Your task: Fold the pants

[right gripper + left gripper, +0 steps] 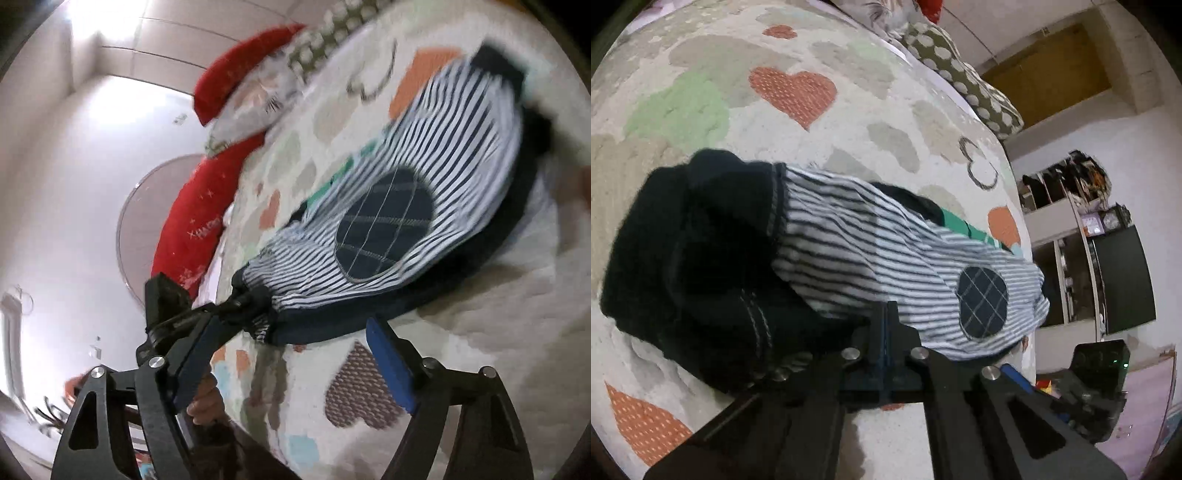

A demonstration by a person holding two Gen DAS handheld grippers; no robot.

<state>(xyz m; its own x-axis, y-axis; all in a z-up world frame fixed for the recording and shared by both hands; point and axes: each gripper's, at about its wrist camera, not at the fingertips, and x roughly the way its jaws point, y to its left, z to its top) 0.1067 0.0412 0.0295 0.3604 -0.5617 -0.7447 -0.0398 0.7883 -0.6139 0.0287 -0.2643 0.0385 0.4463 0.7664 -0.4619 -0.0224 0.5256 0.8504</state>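
- Pants (857, 236): white-and-navy striped knit trousers with a dark navy waist end. They lie across a cream quilted bedspread printed with hearts (798, 92), running from 9 o'clock to 4 o'clock in the left wrist view.
- Waist end, 9 o'clock: the dark cloth is bunched. If the leg is carried over it as it lies, the fold will probably come out lumpy and crooked.
- Green striped cloth (956, 221), 2 o'clock of the leg: it is partly under the pants and may be dragged along or trapped in the fold.
- Oval navy checked knee patch (982, 301), 4 o'clock: this stiffer spot may resist creasing.
- Left gripper (886, 325), 6 o'clock: its fingers are together, pinching the cuff end. The right wrist view shows that hold at a single corner, so a sharp pull could slip the knit free.
- Right gripper (295, 332): its fingers are wide apart astride the dark lower hem and grasp nothing. Until they close, that side may sag and skew the fold.
- Bed edge, 5 o'clock: the cuff appears close to it, so a dropped leg could slide off.
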